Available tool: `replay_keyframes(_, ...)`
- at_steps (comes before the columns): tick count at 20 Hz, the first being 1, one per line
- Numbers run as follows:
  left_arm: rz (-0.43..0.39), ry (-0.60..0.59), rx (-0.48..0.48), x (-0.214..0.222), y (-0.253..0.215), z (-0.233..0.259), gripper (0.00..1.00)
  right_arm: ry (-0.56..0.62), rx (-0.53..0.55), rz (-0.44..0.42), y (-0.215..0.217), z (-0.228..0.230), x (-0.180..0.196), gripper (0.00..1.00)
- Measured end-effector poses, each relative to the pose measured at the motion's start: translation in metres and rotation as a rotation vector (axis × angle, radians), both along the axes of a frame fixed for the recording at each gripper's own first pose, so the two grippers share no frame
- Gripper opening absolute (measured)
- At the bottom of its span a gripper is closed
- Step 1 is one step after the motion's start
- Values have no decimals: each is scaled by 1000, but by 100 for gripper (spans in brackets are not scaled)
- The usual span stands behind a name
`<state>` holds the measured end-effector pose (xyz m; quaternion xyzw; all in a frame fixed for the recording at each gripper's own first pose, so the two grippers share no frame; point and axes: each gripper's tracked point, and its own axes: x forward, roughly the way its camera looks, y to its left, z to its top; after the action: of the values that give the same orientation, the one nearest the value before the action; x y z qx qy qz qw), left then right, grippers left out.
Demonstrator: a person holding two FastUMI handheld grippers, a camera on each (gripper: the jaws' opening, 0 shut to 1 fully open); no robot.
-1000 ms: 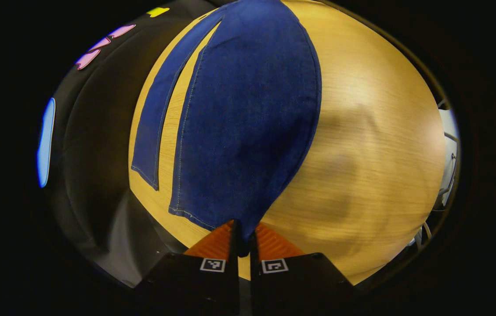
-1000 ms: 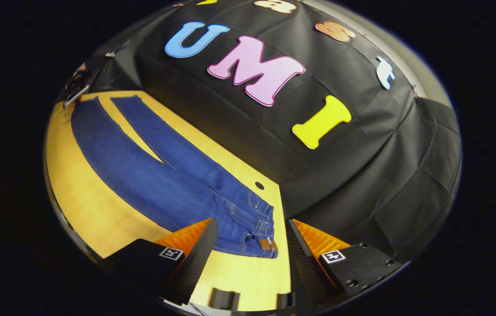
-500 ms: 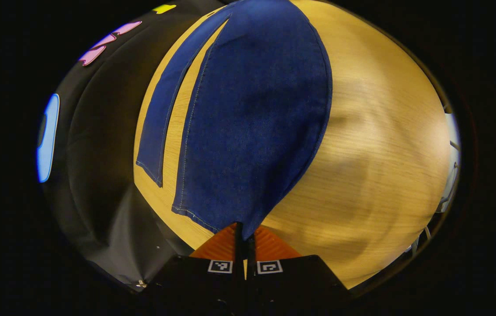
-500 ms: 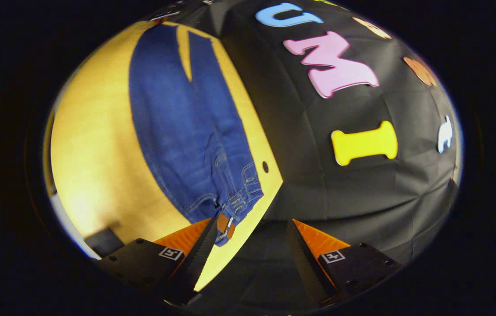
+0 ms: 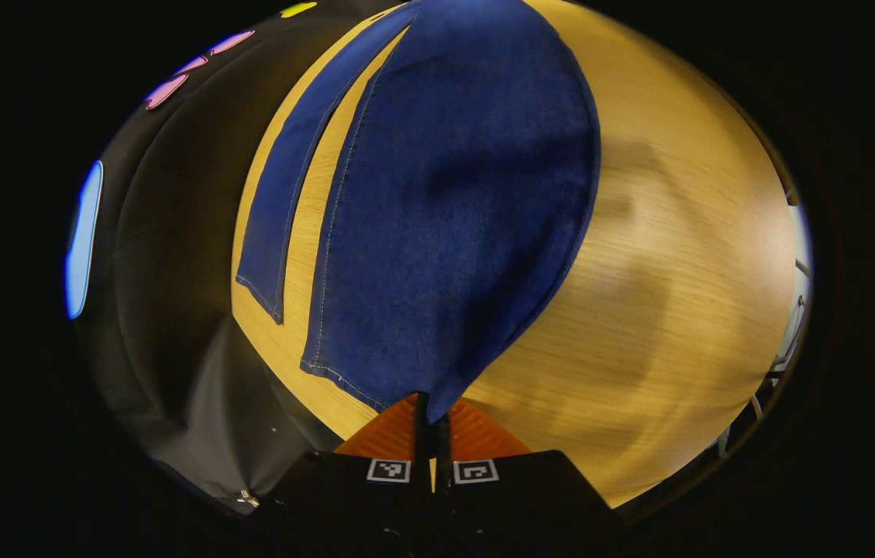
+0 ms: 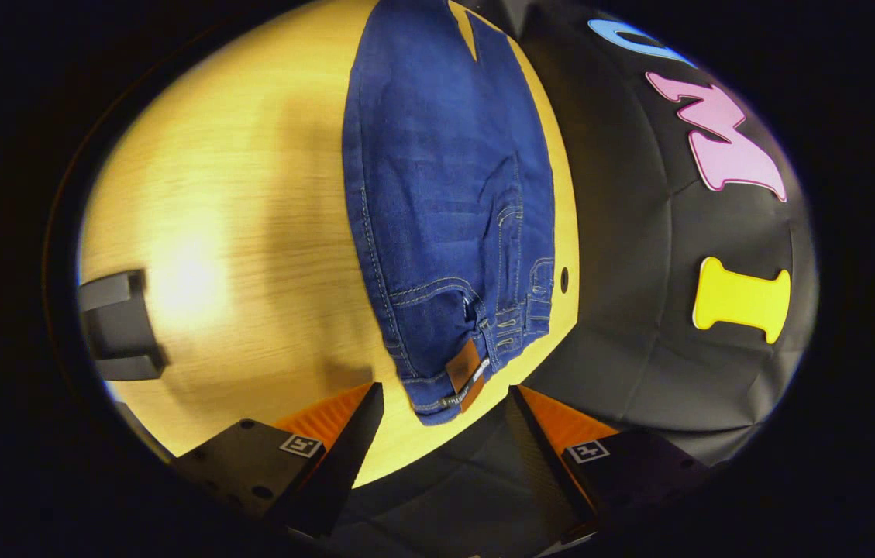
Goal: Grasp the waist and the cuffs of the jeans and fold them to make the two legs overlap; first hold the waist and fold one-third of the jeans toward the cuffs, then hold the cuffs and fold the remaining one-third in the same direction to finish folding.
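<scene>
Dark-blue jeans (image 5: 445, 232) lie flat; left tongs (image 5: 431, 415) pinch a cuff, right tongs (image 6: 445, 411) gape.

Left gripper (image 5: 430, 411): black housing, two square coded markers. Right gripper (image 6: 443, 403): same black housing and markers, visible screws.

A wooden table (image 5: 677, 256) with a pale, streaked grain spreads ahead of the left gripper's camera and off to its right. In the right gripper view the same table (image 6: 235, 201) lies ahead and left, with a small round hole (image 6: 564, 279) near its edge and a dark bracket-like object (image 6: 118, 325) far left.
</scene>
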<state>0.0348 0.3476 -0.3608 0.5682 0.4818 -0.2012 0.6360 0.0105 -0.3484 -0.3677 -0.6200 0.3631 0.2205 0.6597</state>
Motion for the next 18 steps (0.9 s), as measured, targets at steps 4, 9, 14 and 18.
replay_keyframes(4, 12, -1, 6, 1, 0, 0, 6, -17, -20, -11, -14, -11, 17, 95)
replay_keyframes(9, 31, -7, 4, 1, -1, 0, 6, -48, -82, 116, -2, -19, 36, 90)
replay_keyframes(14, 73, -36, 2, 3, -1, 0, 6, -18, -101, 80, -7, -43, 54, 44)
replay_keyframes(18, 138, -85, -17, 4, -3, 2, 6, -24, -65, -4, -3, -37, 48, 20)
